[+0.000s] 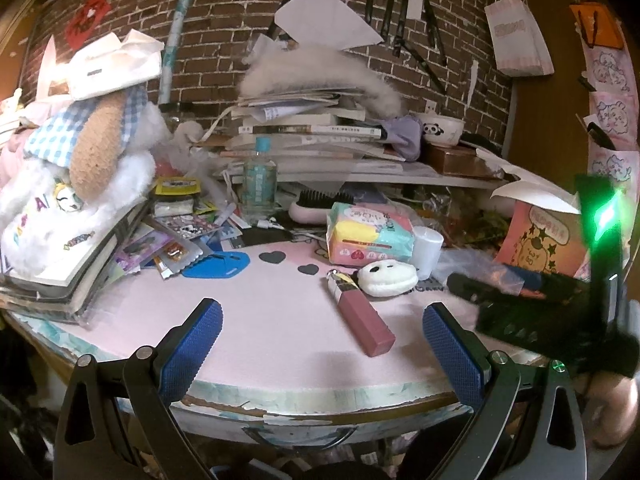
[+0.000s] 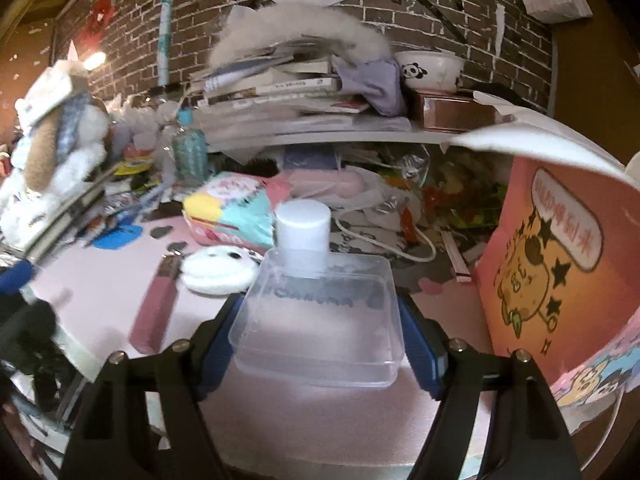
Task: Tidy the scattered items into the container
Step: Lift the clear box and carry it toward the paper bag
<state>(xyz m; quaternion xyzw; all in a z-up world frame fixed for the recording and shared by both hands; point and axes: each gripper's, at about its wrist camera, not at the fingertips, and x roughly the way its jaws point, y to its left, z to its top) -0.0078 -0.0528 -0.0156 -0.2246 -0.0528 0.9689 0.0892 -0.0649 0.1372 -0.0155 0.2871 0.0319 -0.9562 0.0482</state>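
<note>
My right gripper (image 2: 318, 332) is shut on a clear plastic container (image 2: 320, 320), held just above the pink mat (image 2: 280, 420). A white cap (image 2: 303, 228) stands just beyond it. A pink lipstick tube (image 1: 360, 316) (image 2: 154, 312) and a white round panda puff (image 1: 387, 278) (image 2: 219, 274) lie on the mat (image 1: 280, 320). My left gripper (image 1: 322, 344) is open and empty, over the mat's near edge, left of the lipstick. The right gripper's dark body (image 1: 560, 308) shows at the right of the left wrist view.
A tissue pack (image 1: 370, 236) (image 2: 232, 212), a white cup (image 1: 427, 250), a blue tag (image 1: 218, 266), a bottle (image 1: 260, 184), a plush toy on books (image 1: 80, 184), stacked books (image 1: 304, 128) and an orange-pink card (image 2: 560, 276) crowd the desk.
</note>
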